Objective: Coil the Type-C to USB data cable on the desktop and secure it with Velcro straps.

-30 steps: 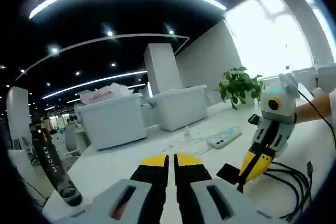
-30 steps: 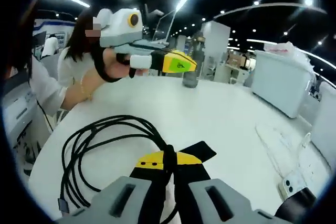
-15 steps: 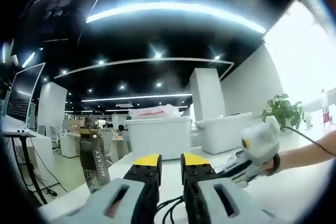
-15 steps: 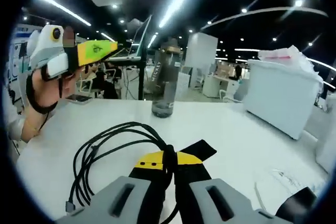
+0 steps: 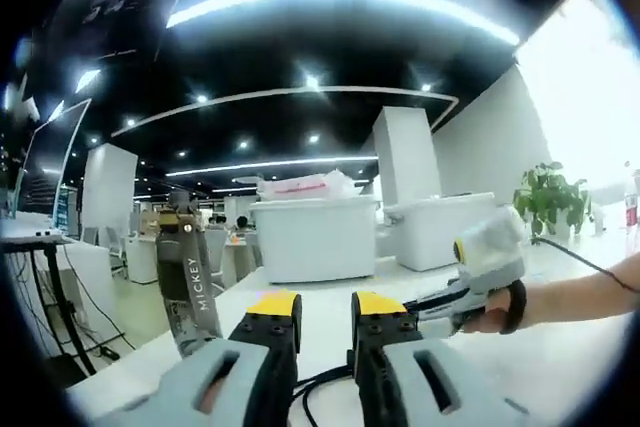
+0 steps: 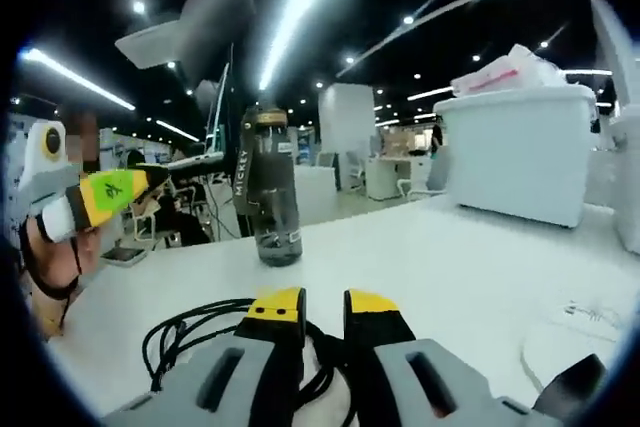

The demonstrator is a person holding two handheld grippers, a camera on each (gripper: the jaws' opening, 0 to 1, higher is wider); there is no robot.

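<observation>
The black data cable (image 6: 215, 332) lies in loose loops on the white worktop (image 6: 480, 267), just beyond the right hand-held gripper (image 6: 322, 305), whose jaws stand slightly apart with the cable between them, gripping nothing. The left hand-held gripper (image 5: 323, 309) is likewise parted, with a bit of cable (image 5: 318, 387) showing low between its jaws, not clamped. A dark bottle marked MICKEY (image 6: 268, 187) stands upright farther off. White bins (image 5: 315, 237) sit at the far side.
</observation>
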